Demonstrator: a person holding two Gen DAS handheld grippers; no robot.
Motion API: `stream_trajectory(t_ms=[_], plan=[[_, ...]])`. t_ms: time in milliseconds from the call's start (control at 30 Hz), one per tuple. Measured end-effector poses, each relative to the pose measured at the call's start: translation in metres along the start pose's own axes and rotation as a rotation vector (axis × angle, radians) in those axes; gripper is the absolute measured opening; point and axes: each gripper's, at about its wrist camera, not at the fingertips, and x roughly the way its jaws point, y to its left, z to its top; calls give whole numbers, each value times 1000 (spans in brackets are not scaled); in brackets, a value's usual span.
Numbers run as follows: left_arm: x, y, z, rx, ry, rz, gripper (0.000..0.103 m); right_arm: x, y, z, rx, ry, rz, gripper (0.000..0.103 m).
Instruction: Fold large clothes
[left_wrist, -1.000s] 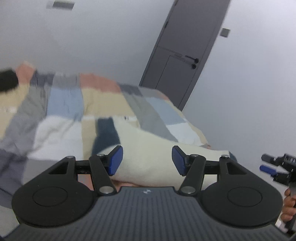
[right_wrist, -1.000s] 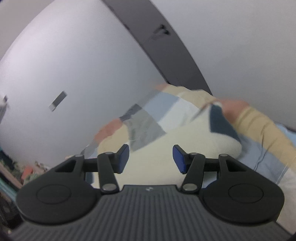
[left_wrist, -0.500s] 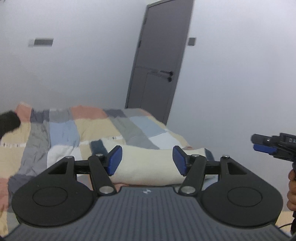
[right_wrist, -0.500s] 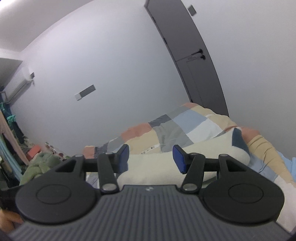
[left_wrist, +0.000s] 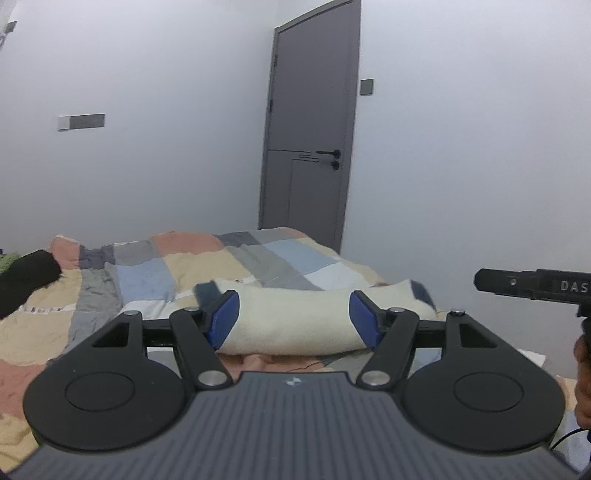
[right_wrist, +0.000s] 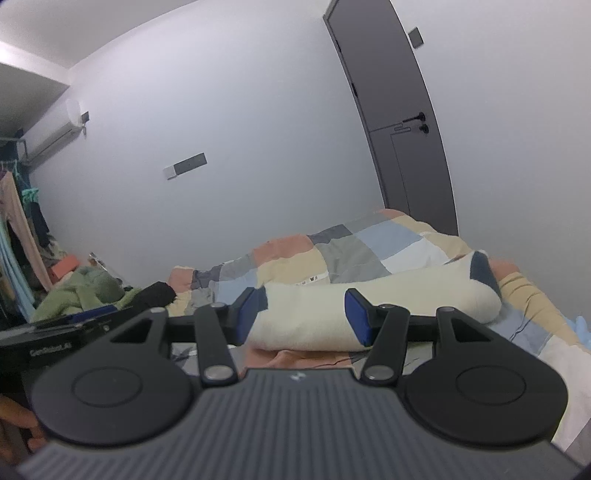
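One folded cream garment (left_wrist: 295, 325) with dark blue patches at its two ends lies across the near part of the patchwork quilt (left_wrist: 192, 266), at about 12 o'clock from both grippers and clear of them. The left gripper (left_wrist: 293, 319) hangs above the bed's near edge with its jaws set wide; they have just been opening further, and nothing sits between the blue pads (left_wrist: 225, 317), the garment showing only behind the gap. The right gripper (right_wrist: 301, 315) hangs just beside it, its jaws parted somewhat less wide and likewise empty; in the left view its black body (left_wrist: 535, 286) juts in at 3 o'clock, with the person's hand (left_wrist: 583, 376) below it. The quilt beyond the garment is open and flat toward 12 o'clock, as far as the pale wall. Its right edge drops off at about 2 o'clock, where one grey door (left_wrist: 310, 140) stands shut against the wall, with one small grey wall plate (left_wrist: 366, 87) beside it. One long grey switch panel (left_wrist: 81, 122) sits on the wall at 10 o'clock. At 9 o'clock, one black cloth (left_wrist: 26, 277) lies bunched on the quilt's far-left side. From the right wrist, one green heap (right_wrist: 81, 291) lies past it, hanging clothes (right_wrist: 18, 236) crowd the left margin, and one air conditioner (right_wrist: 55, 129) is mounted high at 10 o'clock.
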Motion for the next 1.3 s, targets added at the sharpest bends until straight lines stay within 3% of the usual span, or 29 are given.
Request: stream_trajectory(t_ms=[267, 500, 1133, 1233, 1300], plan=[[7, 1, -27, 27, 28, 26, 71, -12, 12, -30, -71, -3, -56, 56], [17, 7, -44, 31, 67, 40, 71, -10, 9, -57, -81, 49, -118, 56], [28, 17, -58, 25, 85, 55, 75, 8, 11, -62, -85, 102, -146, 56], [27, 16, -57, 21, 81, 54, 79, 8, 12, -62, -87, 105, -150, 56], [26, 16, -56, 19, 84, 52, 91, 8, 11, -62, -87, 106, -152, 56]])
